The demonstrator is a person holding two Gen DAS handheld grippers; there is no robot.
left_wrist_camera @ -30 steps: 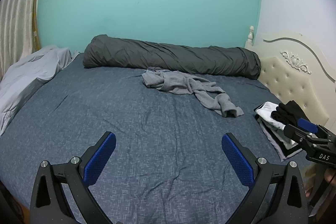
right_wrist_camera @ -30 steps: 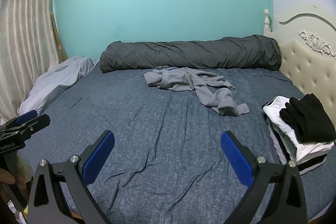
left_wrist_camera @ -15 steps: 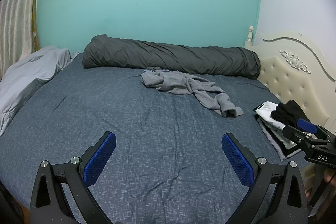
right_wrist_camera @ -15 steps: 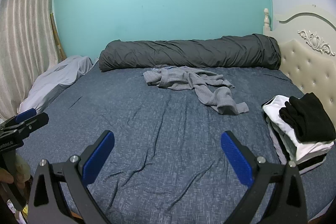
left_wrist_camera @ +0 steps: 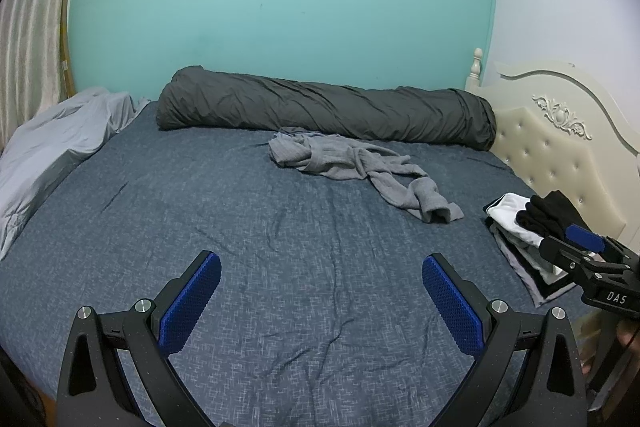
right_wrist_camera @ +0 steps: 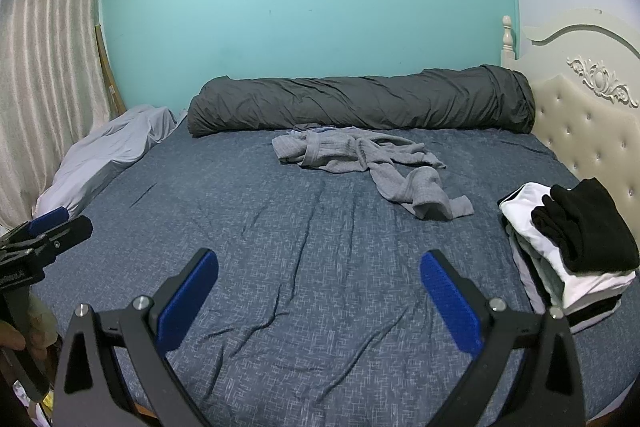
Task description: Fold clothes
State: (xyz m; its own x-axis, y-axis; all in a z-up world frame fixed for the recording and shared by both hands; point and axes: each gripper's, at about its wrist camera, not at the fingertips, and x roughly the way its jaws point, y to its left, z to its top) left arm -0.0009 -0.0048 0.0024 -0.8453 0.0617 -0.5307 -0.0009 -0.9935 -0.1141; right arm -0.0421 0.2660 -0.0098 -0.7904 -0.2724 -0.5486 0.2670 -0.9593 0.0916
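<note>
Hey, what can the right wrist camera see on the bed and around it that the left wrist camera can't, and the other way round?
Only the right wrist view shows the whole folded stack, unblocked, and the left gripper at its left edge.

Only the left wrist view shows the right gripper, which covers part of that stack.

Both show the crumpled grey garment lying unfolded beside the rolled dark duvet, the blue bed sheet, the cream headboard, and open jaws holding nothing.
</note>
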